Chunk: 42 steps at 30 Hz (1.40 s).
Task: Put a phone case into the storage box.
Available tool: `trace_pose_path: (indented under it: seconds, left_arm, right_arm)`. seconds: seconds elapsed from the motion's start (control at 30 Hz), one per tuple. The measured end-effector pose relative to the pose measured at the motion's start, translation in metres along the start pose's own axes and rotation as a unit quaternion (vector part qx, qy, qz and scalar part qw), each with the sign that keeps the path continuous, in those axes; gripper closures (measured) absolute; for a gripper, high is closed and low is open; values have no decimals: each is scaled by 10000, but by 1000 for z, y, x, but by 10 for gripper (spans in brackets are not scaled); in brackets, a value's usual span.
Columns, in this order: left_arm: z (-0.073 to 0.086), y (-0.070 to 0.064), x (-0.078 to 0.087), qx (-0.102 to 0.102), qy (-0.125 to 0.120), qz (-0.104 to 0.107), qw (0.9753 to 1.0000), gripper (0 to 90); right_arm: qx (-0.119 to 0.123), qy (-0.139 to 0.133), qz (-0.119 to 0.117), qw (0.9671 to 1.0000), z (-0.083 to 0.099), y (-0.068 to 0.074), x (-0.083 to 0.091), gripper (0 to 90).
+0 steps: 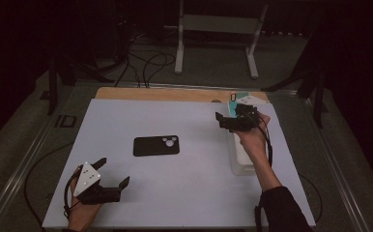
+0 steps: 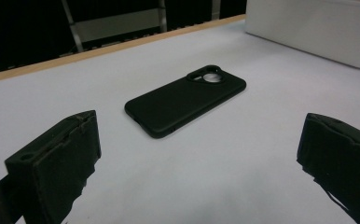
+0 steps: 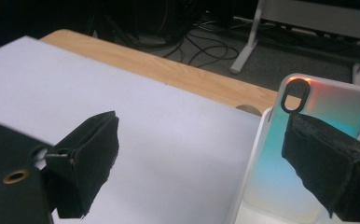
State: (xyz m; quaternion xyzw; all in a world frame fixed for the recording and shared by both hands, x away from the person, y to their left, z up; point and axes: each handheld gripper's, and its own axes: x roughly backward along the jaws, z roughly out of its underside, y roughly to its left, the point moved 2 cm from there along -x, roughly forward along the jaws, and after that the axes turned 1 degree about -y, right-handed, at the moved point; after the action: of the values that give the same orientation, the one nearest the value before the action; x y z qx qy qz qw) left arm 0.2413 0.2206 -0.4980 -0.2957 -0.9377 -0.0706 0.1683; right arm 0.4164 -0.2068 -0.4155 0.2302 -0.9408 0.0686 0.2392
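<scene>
Now: black phone case (image 1: 156,145) dead ahead of my left claw (image 1: 113,173).
Left claw wide open, empty, nearer; case's long axis crosswise. Right claw (image 1: 225,120) open, empty, far right of the case.

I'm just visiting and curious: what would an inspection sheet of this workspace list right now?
Surface: white sheet on a wooden table.
Job's things: black phone case lying flat mid-sheet; iridescent phone case leaning in a white bin at the right edge.
Clutter: nothing seen.
Grippers: left gripper open, near the sheet's front left; right gripper open, at the bin.
Cables: one trails from each gripper; more lie on the floor.
Surroundings: dark room, white metal stand beyond the table.
</scene>
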Motion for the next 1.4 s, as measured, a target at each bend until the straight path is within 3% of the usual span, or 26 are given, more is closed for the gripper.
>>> trace_pose_path:
  seconds: [0.43,0.8,0.87,1.13,1.2,1.4]
  left_arm:
    - [0,1,0,49,22,20,10000,0]
    - [0,0,0,38,11,-9,10000,0]
    - [-1,1,1,87,-7,-9,10000,0]
    - [-2,3,1,128,-24,37,9999,0]
    - [-2,3,1,130,-19,28,9999,0]
    - [-4,6,4,245,-75,82,9996,0]
  right_arm:
    - [91,-273,-418,9987,25,22,31,106]
    - [182,-503,-490,9974,56,36,55,105]
    - [208,-515,-407,9976,63,38,60,105]
    - [99,-785,-403,9961,95,33,78,105]
    - [16,-822,-509,9953,101,32,81,105]
    - [38,-908,-514,9945,114,31,90,106]
